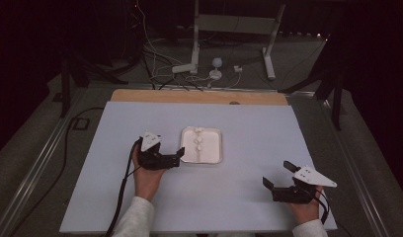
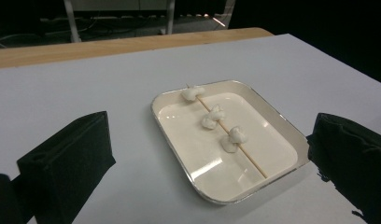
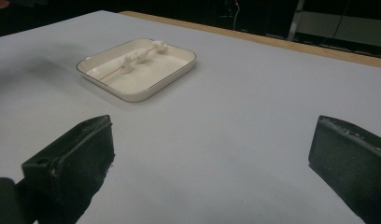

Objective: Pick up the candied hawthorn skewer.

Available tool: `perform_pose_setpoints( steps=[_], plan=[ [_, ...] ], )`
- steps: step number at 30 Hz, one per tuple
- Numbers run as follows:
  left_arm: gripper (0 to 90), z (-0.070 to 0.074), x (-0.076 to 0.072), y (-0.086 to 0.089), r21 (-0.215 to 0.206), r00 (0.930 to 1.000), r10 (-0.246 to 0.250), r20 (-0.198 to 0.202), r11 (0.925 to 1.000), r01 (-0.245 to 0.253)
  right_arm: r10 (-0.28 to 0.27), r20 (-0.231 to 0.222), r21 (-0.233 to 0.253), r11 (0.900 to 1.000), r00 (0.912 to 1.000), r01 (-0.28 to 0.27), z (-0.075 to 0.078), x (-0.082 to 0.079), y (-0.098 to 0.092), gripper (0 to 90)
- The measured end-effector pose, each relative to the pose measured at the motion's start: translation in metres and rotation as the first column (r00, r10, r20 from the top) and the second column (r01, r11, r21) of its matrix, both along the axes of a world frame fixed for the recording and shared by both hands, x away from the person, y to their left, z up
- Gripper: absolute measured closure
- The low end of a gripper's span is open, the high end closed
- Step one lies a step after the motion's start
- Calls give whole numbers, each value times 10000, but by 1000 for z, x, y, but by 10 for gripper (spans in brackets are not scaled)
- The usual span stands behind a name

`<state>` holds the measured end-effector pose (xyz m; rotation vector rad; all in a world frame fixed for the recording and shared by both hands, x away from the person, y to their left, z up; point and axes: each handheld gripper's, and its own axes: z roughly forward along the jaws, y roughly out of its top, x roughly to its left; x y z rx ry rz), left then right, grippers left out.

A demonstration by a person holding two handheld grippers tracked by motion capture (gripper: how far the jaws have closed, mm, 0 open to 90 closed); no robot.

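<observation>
Both pairs of jaws stand wide apart and hold nothing. Starting at my left: my left gripper [image 1: 176,157] sits just beside the near left corner of the tray [image 2: 268,108], which lies straight ahead between my left jaws, a little nearer the right one. Across the tray floor lies a thin wooden skewer [image 2: 252,160] carrying three white lumps [image 2: 216,116], spaced along it; the farthest lump rests by the tray's far rim, and the bare end of the skewer points toward my right jaw. Farther right, my right gripper [image 1: 279,177] rests low over the pale table cover [image 1: 249,197], well apart from the tray, which from there shows far ahead and beyond the left jaw [image 3: 132,88].

Judgement: this is the approach step, before any grasp. The left side appears to lead. The next move calls for lowering the left jaws over the tray rim, lining them across the skewer's bare end, and closing gently, since the stick is thin and lies flat on a smooth floor where it may roll or slide.
</observation>
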<state>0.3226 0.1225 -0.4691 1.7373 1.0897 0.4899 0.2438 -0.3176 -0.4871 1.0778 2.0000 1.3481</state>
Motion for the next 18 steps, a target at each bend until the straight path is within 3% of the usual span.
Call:
perform_pose_setpoints(
  steps=[10,18],
  plan=[
    [6,-16,13,-30,491,9995,-121,-298,9987,136,18,11,-53,10000,10000,-18,0,-1,0,0],
    [7,-29,23,-52,711,9967,-47,-810,9974,104,29,-16,-47,10000,10000,-29,0,-1,0,0]
  ],
)
